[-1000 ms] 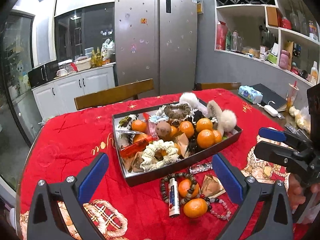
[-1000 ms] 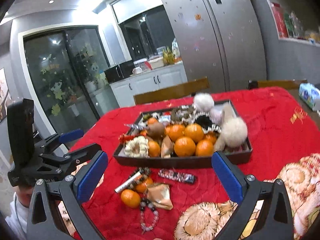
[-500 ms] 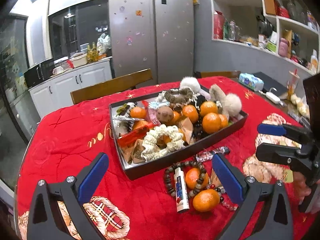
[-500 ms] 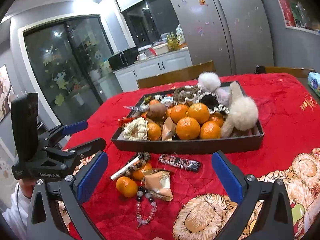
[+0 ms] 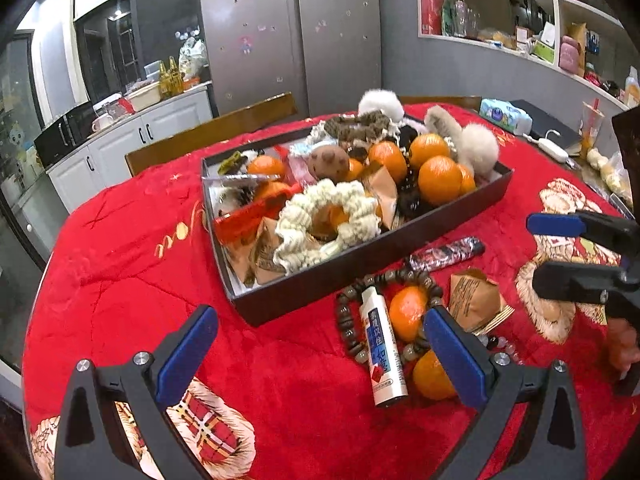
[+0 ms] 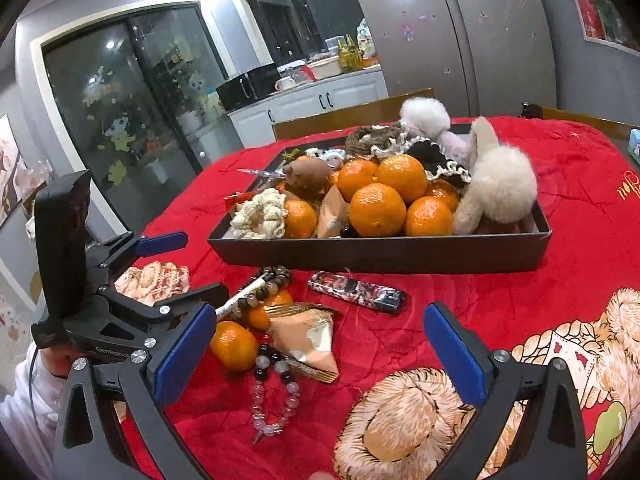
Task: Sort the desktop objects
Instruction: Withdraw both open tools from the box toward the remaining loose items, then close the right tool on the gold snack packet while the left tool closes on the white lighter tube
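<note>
A dark tray [image 5: 360, 264] [image 6: 400, 254] on the red cloth holds oranges, scrunchies, pom-poms and snack packets. In front of it lie a white tube [image 5: 382, 346], a brown bead bracelet [image 5: 348, 320], two oranges [image 5: 406, 312] [image 6: 234, 344], a tan snack packet [image 5: 474, 300] [image 6: 308, 338], a patterned lighter [image 5: 444, 254] [image 6: 356, 292] and a clear bead bracelet [image 6: 276, 392]. My left gripper [image 5: 320, 352] is open, low over the cloth, left of the tube. My right gripper [image 6: 320, 352] is open, just above the packet and clear beads.
Wooden chairs [image 5: 212, 136] stand behind the table. A tissue pack [image 5: 506, 116], a dark notebook [image 5: 548, 126] and a drink cup [image 5: 592, 122] sit at the far right. A fridge and shelves are behind.
Both grippers have moved forward and down toward the loose objects in front of the tray. Both stay open and empty.
</note>
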### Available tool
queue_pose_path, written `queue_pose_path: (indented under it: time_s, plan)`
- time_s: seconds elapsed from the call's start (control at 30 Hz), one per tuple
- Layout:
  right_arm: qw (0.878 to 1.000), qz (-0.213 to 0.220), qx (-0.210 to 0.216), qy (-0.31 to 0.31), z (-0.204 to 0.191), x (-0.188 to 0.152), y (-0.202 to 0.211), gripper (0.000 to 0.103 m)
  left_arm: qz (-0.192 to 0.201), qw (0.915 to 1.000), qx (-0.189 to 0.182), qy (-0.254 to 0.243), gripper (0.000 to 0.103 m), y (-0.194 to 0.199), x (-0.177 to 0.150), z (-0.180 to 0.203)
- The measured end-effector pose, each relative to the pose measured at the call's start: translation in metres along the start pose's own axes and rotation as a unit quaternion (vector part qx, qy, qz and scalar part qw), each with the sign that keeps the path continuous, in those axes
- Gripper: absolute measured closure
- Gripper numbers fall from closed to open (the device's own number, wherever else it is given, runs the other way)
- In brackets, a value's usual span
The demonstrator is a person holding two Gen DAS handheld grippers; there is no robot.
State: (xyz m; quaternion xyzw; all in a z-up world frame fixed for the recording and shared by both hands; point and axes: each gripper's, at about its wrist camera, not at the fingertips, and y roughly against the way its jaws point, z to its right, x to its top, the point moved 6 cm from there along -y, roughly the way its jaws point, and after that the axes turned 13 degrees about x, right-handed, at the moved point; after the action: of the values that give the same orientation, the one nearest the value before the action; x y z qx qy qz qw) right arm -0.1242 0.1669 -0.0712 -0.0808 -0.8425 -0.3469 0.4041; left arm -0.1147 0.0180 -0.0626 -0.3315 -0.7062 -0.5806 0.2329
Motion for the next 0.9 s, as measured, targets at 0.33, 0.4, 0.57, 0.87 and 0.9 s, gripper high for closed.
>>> queue_pose_path:
  time_s: [0.33,0.4,0.57,0.87,0.9]
  plan:
    - [0.999,-0.028,-0.013,-0.013,0.014,-0.009,-0.012,0.000,-0.020,0.9995,0.016,-0.019,0.000,-0.011,-0.007,0.000]
    - [0.999,-0.039,-0.013,-0.006,0.011,-0.012,-0.016,0.000,-0.028,0.9996,0.003,-0.004,0.000,-0.015,-0.008,-0.002]
    - [0.998,-0.054,-0.012,0.005,0.007,-0.019,-0.023,0.000,-0.039,0.9991,-0.013,0.010,0.000,-0.019,-0.010,-0.004]
    - [0.997,-0.070,-0.008,-0.018,0.015,-0.023,-0.028,0.006,-0.033,0.9982,-0.048,0.015,0.019,-0.018,-0.014,0.000]
    - [0.997,-0.070,-0.011,-0.018,0.015,-0.023,-0.028,0.007,-0.031,0.9982,-0.050,0.013,0.029,-0.017,-0.013,0.001]
